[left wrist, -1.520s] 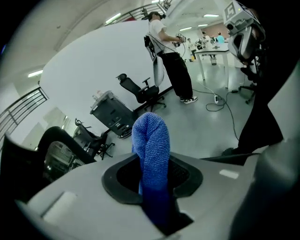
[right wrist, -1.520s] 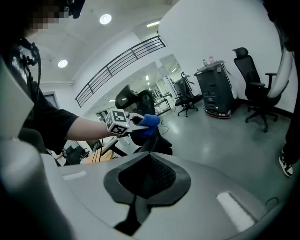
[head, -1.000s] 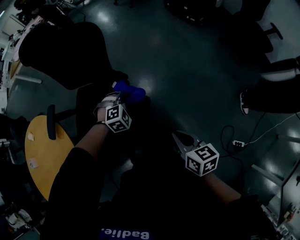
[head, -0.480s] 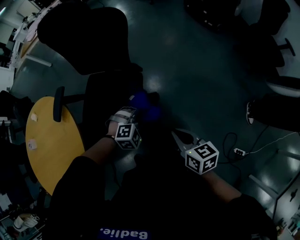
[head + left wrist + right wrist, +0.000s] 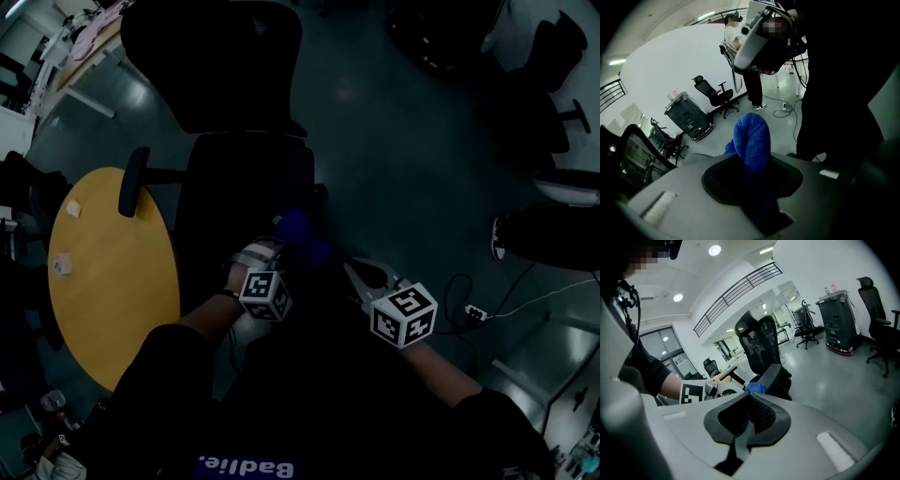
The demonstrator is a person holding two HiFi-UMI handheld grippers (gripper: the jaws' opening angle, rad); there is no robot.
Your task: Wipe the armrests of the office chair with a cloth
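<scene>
Left tool (image 5: 757, 187) was clamped on a blue cloth (image 5: 752, 136), and a thick fold stuck up out of the jaws. In the head view the cloth (image 5: 300, 230) sat at the right edge of the office chair (image 5: 246, 178) seat, low beside it. The right gripper view showed the cloth (image 5: 755, 388) right at the near end of a dark armrest (image 5: 774, 375); I couldn't tell whether it touched. The other armrest (image 5: 132, 182) stuck out on the far side, next to the round yellow desk (image 5: 112, 272), well apart from the cloth. Right tool (image 5: 745, 420) had its jaws together with nothing between them, and it hung just right of the left one. The cloth looked like soft knitted microfibre: light, floppy, not fragile, easy to bunch. It probably grips best at a bunched middle, leaving a pad free to press flat on the armrest top. The armrest looked stiff and likely smooth, so a light press should do.
</scene>
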